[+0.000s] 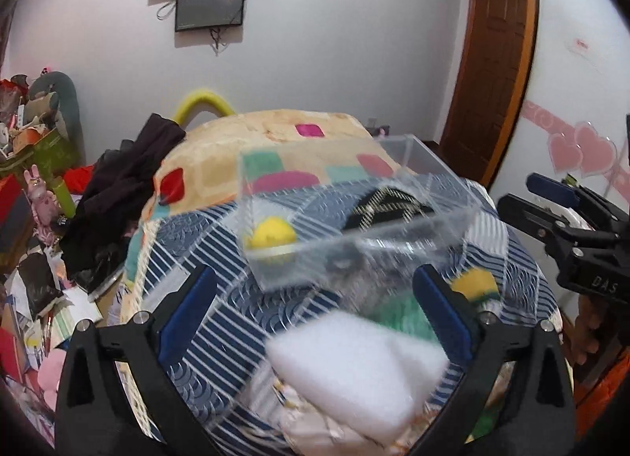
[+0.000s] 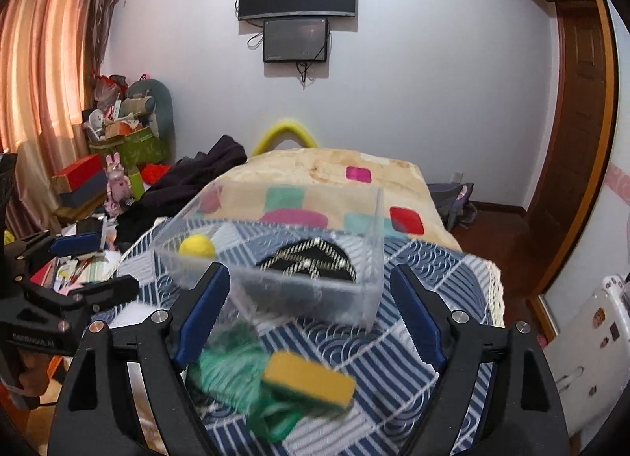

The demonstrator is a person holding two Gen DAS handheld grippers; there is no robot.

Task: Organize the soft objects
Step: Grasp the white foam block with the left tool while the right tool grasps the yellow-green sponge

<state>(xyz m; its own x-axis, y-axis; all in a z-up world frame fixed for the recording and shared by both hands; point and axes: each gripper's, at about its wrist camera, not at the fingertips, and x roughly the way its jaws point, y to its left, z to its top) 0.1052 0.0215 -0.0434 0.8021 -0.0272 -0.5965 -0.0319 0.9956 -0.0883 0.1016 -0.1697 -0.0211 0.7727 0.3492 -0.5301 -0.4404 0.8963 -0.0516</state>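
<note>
A clear plastic box (image 1: 429, 220) (image 2: 334, 287) stands on the blue patterned quilt (image 1: 220, 334). Inside it lie a yellow ball (image 1: 273, 235) (image 2: 197, 247) and a black-and-white striped cloth (image 1: 388, 206) (image 2: 311, 263). In the left wrist view, my left gripper (image 1: 319, 306) is open above a white sponge block (image 1: 354, 365), with a green cloth (image 1: 401, 314) behind it. In the right wrist view, my right gripper (image 2: 311, 318) is open above a yellow-green sponge (image 2: 309, 379) and the green cloth (image 2: 232, 361). The yellow sponge also shows in the left wrist view (image 1: 474, 285).
The bed carries a beige blanket with coloured squares (image 2: 315, 180) beyond the quilt. Dark clothes (image 1: 126, 188) are piled at its left. Cluttered boxes and toys (image 2: 118, 141) stand by the curtain. A wooden door (image 2: 579, 102) is at the right.
</note>
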